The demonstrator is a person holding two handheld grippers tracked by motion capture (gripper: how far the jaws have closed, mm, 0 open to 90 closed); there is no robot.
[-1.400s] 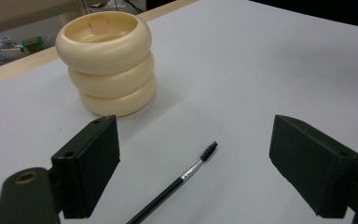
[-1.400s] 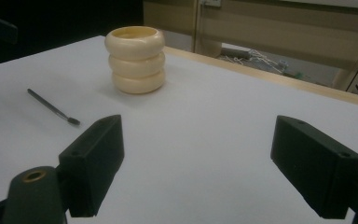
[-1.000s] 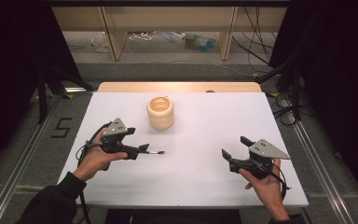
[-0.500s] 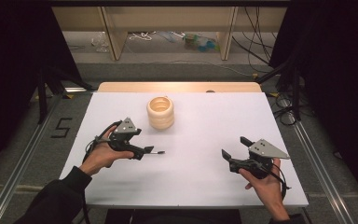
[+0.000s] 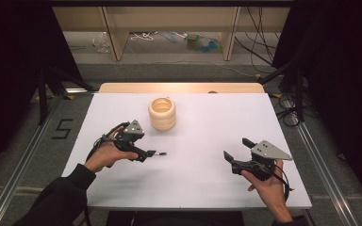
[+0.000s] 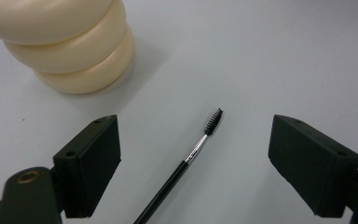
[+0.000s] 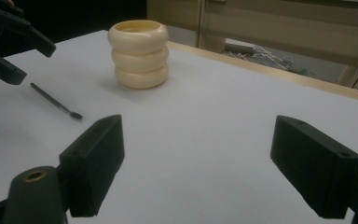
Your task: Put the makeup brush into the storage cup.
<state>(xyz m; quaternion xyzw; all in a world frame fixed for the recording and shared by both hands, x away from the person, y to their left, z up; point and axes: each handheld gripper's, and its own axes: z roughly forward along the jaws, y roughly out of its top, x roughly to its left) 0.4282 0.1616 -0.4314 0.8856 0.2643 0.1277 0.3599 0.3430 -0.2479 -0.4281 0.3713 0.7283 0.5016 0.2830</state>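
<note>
A thin black spoolie brush (image 6: pixel 200 144) lies flat on the white table (image 5: pixel 207 122), bristle tip pointing away from my left gripper. My left gripper (image 6: pixel 196 156) is open and hovers low over it, one jaw on each side of the handle, not touching it. In the high view the left gripper (image 5: pixel 143 151) sits at the table's left with the brush (image 5: pixel 158 153) sticking out to its right. A cream ribbed cup (image 5: pixel 162 113) stands upright just beyond. My right gripper (image 5: pixel 238 149) is open at the front right, holding nothing.
In the right gripper view the cup (image 7: pixel 140 53) and brush (image 7: pixel 56 101) lie ahead to the left, with the left gripper (image 7: pixel 9 42) beyond them. A wooden strip (image 5: pixel 179 87) edges the table's far side. Shelving and cables stand behind on the floor.
My left gripper has moved right, bringing its open jaws over the brush handle. The brush, cup and right gripper have stayed where they were.
</note>
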